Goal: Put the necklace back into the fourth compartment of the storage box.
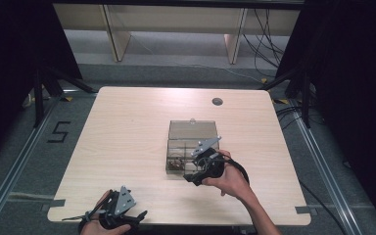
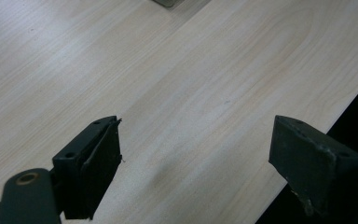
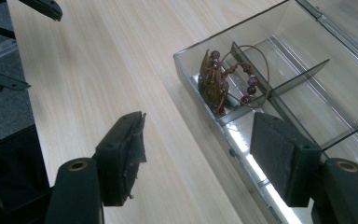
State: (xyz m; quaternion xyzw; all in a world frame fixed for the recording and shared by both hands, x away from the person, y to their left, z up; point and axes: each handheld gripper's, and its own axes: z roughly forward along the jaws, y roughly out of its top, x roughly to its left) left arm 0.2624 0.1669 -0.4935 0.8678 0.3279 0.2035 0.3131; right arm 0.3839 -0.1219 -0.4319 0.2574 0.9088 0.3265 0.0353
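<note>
Near the surface's middle, a clear plastic box [image 1: 192, 147] holds a beaded bracelet [image 3: 228, 79] in its corner compartment. My right tool [image 3: 200, 154] hovers wide and empty beside it. I'd pinch the light, floppy cord. My left tool [image 2: 196, 163] idles wide.

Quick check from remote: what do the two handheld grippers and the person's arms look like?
Both are black. The left gripper and right gripper each carry a grey three-cornered plate and two blocky black jaws with flat pads. A black cable loops from the right one. The forearms are bare, no sleeves.
</note>
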